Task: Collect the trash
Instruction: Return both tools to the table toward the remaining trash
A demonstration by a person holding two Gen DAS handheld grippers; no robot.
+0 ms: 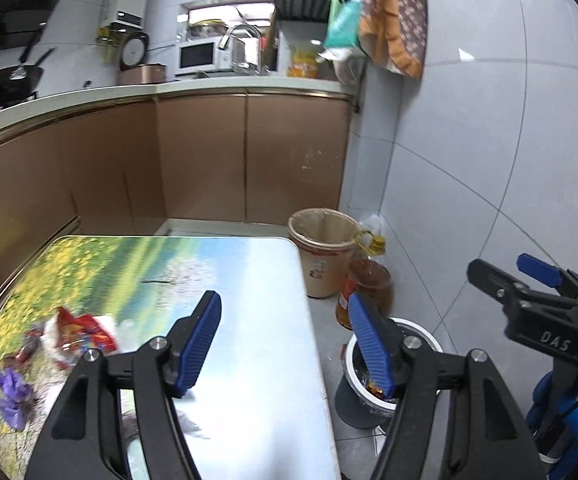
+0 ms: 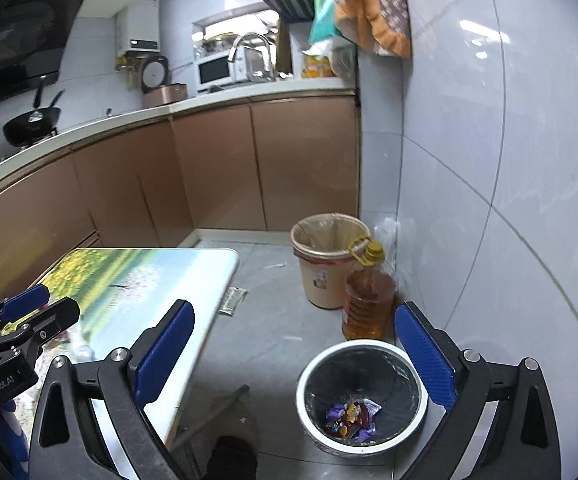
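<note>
Left tongs [image 1: 285, 344] spread wide, nothing between the blue pads; they hang over the right edge of the desk [image 1: 249, 280], one pad above the printed top, the other above the floor side. Right tongs [image 2: 295, 360] equally wide apart and empty, poised above the floor with the small white-rimmed bin [image 2: 361, 396] just below the right-hand pad. Bin sits on the floor off the desk's right edge, lined in black, and already holds several wrappers [image 2: 351, 416] in purple, red and orange. Trash left on the desk: a red snack wrapper [image 1: 83, 330] and crumpled white scraps beside it near the left edge, plus a purple wrapper [image 1: 11, 394] closer to the near-left corner; a few darker bits lie between them, too blurred to name. A tan bin [image 2: 327, 260] and an oil bottle [image 2: 367, 304] stand by the wall, apart from the work. Judgement: a drop appears complete and the cycle is between picks, with roughly 3 pieces outstanding. Next move calls for the left tongs to travel toward the left edge, lower over the red wrapper and close on its crumpled ridge, thin film likely to slip unless pinched at a fold.
</note>
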